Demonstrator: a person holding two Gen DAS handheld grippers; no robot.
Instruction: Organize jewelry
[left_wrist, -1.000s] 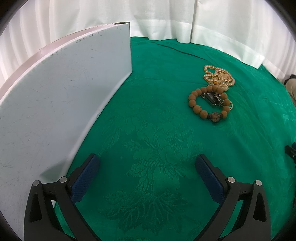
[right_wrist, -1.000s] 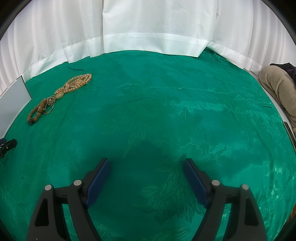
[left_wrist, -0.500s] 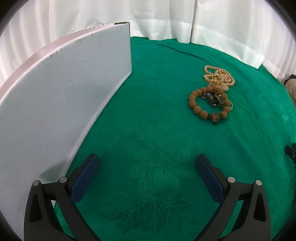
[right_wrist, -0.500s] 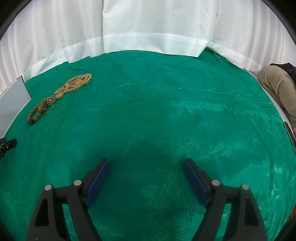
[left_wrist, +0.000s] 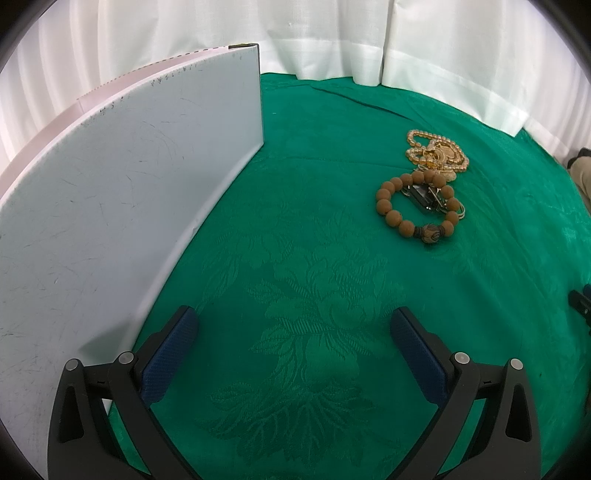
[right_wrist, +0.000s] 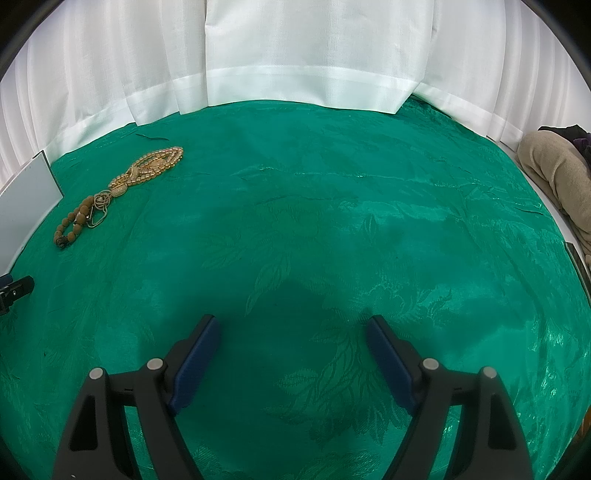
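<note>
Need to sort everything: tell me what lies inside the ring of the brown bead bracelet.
Inside the brown bead bracelet lies a dark, shiny metal piece with thin chain loops. What it is, and whatever sits beneath it, cannot be told.

- Left gripper (left_wrist: 293, 325): jaws spread wide, nothing between them; 2 black fingers with blue pads (left_wrist: 170, 358) reach forward and angle down; tips hang above the surface, not touching it
- Right gripper (right_wrist: 291, 332): jaws also wide apart and empty; 2 black fingers, blue pads (right_wrist: 194, 363) facing inward; pitched downward, tips clear of the surface
- In the left wrist view a small dark piece at the right edge may be a tip of the right gripper; too little shows to be sure
- No hand or sleeve visible on either tool
</note>
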